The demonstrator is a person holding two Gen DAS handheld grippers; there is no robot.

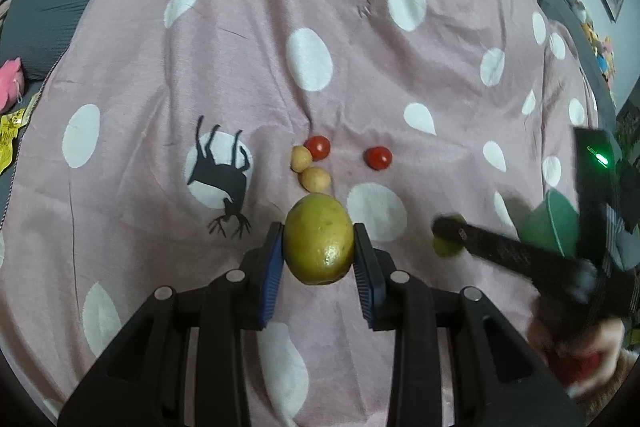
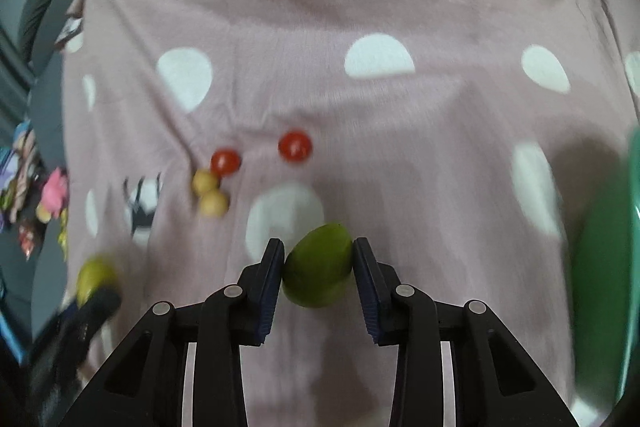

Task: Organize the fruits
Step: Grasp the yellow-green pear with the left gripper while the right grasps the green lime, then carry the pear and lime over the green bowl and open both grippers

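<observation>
Now | left claw grips yellow fruit | right claw grips green fruit | green bowl contents unseen

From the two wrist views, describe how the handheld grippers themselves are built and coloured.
Both the left gripper and the right gripper are matte black plastic: two angular arms with triangular cut-outs, round silver pivot pins, and ridged dark blue pads on the inner finger faces. Seen from the left camera, the right gripper's body carries a small green light.
</observation>
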